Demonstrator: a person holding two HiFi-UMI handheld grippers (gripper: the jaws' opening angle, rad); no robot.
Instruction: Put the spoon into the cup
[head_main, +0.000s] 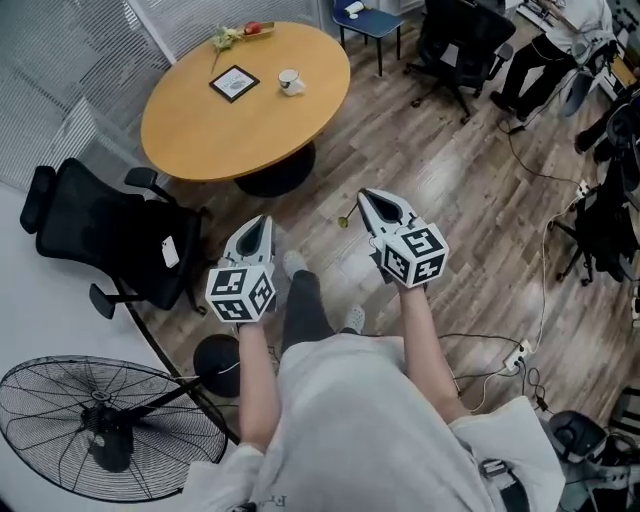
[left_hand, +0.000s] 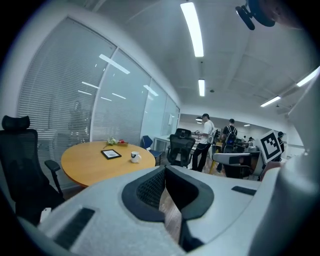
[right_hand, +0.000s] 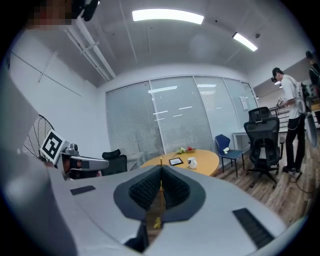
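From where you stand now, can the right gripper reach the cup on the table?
Probably not: the right gripper is well short of the cup; only open floor lies between.

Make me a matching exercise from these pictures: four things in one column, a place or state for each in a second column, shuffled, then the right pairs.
Column one
1. spoon
2. cup
3. fan
4. left gripper

Column two
A. on the round table
B. shut, holding nothing
C. clamped in the right gripper
D. standing on the floor at the person's left

Pairs: 1-C, 2-A, 3-D, 4-B
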